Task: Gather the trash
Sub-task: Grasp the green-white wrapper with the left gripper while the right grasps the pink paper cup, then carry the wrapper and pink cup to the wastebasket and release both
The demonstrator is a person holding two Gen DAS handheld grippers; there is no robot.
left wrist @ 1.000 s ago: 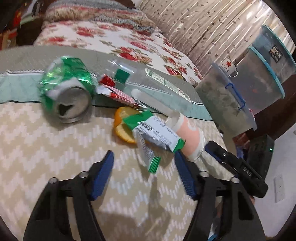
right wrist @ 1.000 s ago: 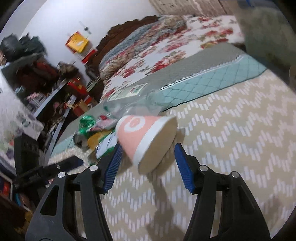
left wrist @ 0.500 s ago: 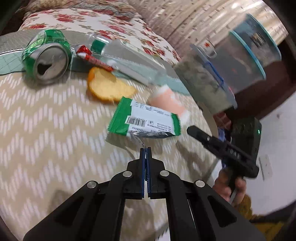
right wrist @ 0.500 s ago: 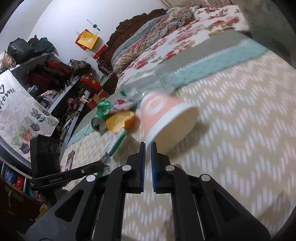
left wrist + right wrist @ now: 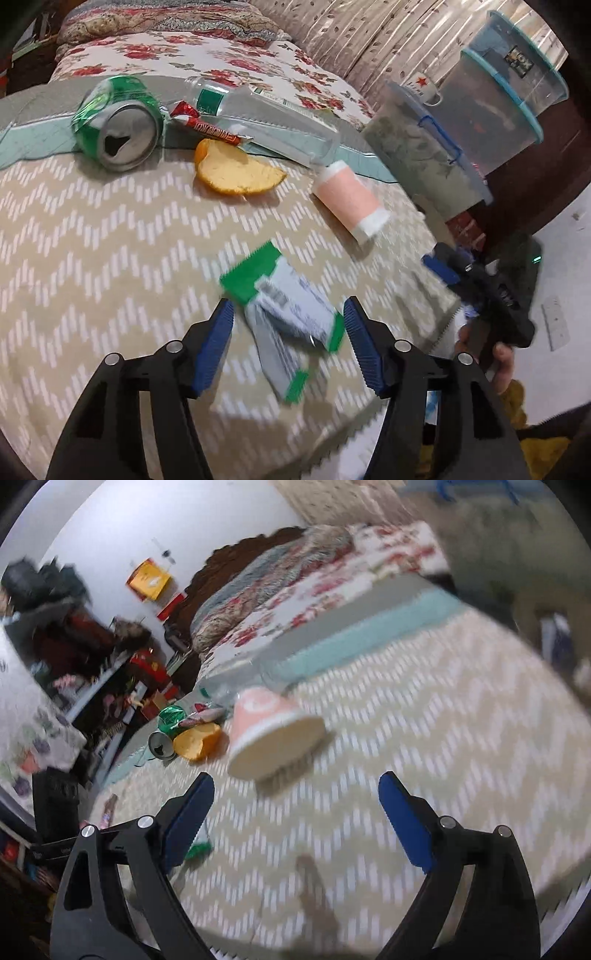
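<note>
Between the left tool's (image 5: 286,325) just-opened jaws lay a green-and-white wrapper (image 5: 284,310), pads not pressing it. Ahead of the right tool (image 5: 295,808), also just opened and empty, lay a pink paper cup (image 5: 269,727).

Soft indoor light, motion blur (fisheye-warped edges)

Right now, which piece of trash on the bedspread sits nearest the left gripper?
The green-and-white wrapper, lying between the open left gripper's blue pads. The pink cup, orange peel and green can all lie farther away.
</note>
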